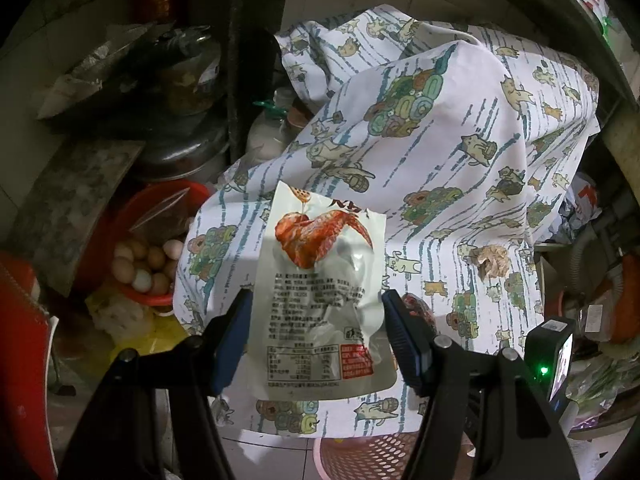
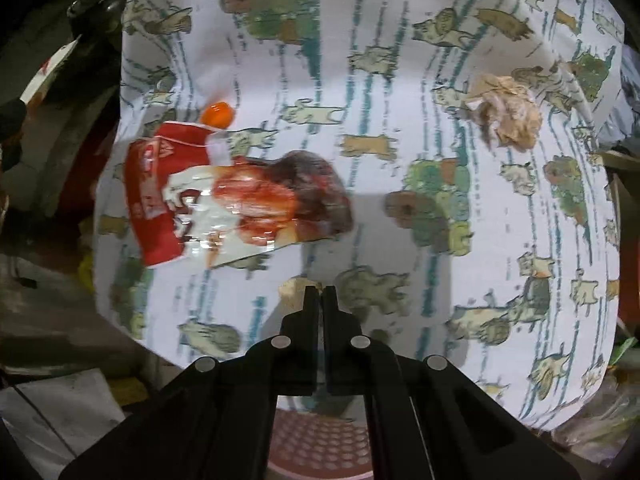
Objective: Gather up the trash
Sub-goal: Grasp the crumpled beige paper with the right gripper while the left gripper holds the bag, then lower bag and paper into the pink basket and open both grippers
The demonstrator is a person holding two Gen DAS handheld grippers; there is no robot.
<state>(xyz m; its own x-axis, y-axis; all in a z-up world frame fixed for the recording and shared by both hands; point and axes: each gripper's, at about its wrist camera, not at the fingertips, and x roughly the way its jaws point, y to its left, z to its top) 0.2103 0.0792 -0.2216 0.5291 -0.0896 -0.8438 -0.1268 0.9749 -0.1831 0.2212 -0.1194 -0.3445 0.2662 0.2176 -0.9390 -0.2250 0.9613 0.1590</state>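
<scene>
A white snack wrapper with a chicken-wing picture (image 1: 320, 296) lies on the cat-print tablecloth (image 1: 460, 152). My left gripper (image 1: 316, 300) is open, its blue pads on either side of the wrapper. A crumpled tan tissue (image 1: 493, 261) lies to the right; it also shows in the right wrist view (image 2: 506, 114). A red-and-white wrapper with an orange cap (image 2: 224, 188) lies on the cloth (image 2: 380, 40) ahead-left of my right gripper (image 2: 319, 294). The right gripper is shut on a small pale scrap (image 2: 292, 290) that shows beside its tips.
A pink perforated basket (image 1: 360, 456) stands below the table's near edge, also in the right wrist view (image 2: 320, 436). A red basin of eggs (image 1: 140, 256), pots (image 1: 180, 152) and clutter crowd the left. Bags and hoses fill the right side.
</scene>
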